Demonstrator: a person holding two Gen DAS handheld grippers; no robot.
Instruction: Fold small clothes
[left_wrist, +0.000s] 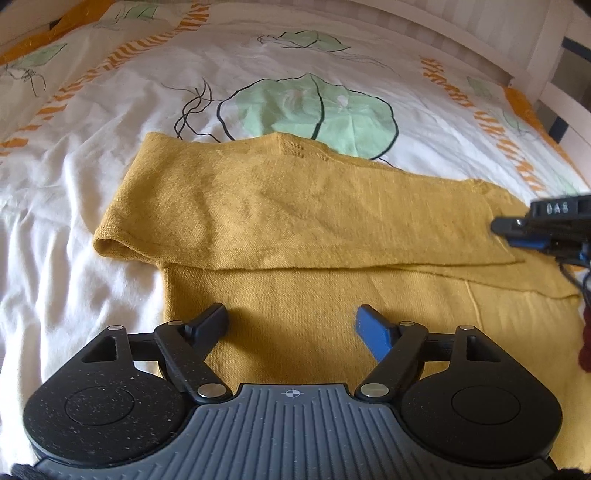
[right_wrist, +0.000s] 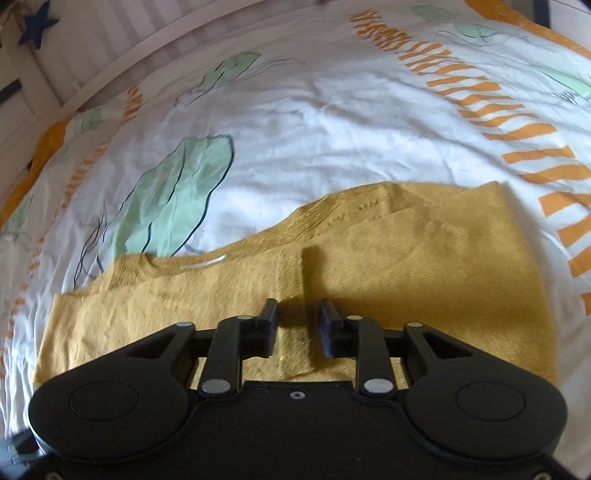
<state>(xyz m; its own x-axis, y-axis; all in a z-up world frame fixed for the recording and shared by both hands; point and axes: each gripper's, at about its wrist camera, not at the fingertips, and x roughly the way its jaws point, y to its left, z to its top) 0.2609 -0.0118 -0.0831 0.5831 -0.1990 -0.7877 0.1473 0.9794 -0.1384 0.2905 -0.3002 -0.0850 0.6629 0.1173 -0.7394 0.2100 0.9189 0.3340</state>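
Note:
A mustard-yellow knitted garment lies flat on the bed, with one sleeve folded across its upper part and the cuff at the left. My left gripper hovers over the garment's near part, jaws wide open and nothing between them. In the right wrist view the same garment fills the lower half. My right gripper stands over it, partly open. A ribbed strip of the cloth runs under the gap, and the pads do not press it. The right gripper also shows at the garment's right end.
The bed cover is white with green leaf prints and orange stripes. A white bed rail runs along the far side. A dark red object sits at the right edge. A blue star hangs at the far left.

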